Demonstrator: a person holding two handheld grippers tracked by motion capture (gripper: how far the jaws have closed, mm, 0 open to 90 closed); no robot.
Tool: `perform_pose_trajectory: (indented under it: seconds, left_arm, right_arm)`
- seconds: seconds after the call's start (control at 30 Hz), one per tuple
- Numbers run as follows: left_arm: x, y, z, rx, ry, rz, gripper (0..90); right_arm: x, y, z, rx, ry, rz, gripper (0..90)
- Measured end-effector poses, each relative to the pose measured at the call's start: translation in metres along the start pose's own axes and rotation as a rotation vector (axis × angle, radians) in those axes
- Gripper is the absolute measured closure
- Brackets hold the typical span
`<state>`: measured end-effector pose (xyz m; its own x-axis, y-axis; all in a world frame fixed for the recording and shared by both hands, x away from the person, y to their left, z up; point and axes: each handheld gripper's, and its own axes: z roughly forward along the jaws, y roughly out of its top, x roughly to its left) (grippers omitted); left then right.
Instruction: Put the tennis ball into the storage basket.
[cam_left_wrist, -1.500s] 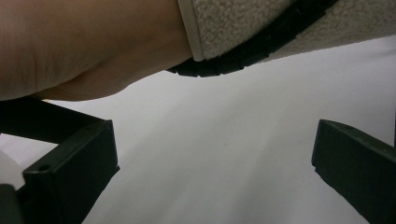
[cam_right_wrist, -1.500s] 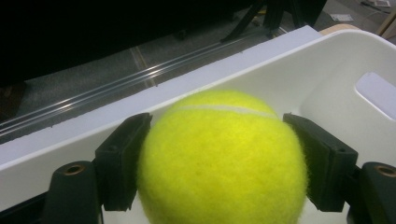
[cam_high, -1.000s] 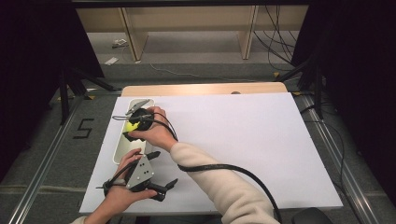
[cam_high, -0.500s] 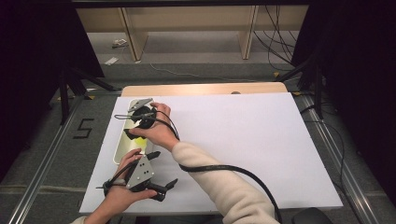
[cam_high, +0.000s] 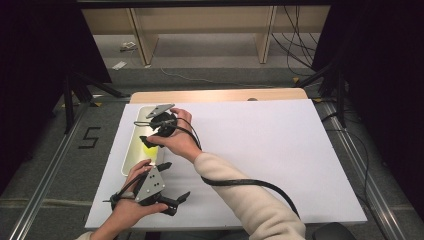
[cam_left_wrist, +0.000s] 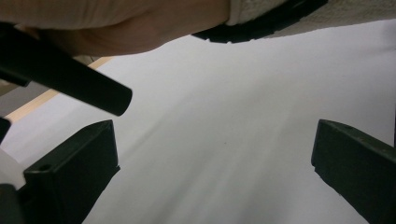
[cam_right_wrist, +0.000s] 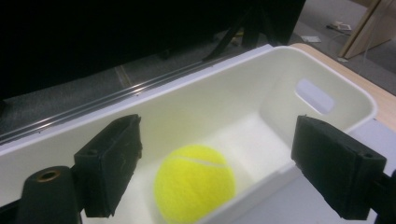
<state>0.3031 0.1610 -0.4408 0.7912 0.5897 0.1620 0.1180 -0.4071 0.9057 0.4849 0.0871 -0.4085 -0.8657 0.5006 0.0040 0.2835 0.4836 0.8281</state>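
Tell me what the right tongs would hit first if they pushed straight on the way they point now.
Most likely the yellow tennis ball lying in the white bin: it sits low between the open right tongs, apart from both pads. Depth is unclear, so they might pass over it to the bin's far wall.

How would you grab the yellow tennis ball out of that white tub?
I would probably come straight down from above and pinch the tennis ball across its round middle. It lies on the floor of the white tub, whose walls rise around it, so a sideways reach looks blocked. The right gripper hangs above it with jaws standing wider than the ball.
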Motion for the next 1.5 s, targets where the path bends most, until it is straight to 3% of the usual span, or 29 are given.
perform_pose_trajectory:
  seconds: [1.5]
  left_arm:
    - [0.001,-0.002,0.001,0.01,0.005,-0.005,0.0]
  right_arm:
    - [-0.053,-0.056,-0.093,-0.033,-0.122,0.098,18.2]
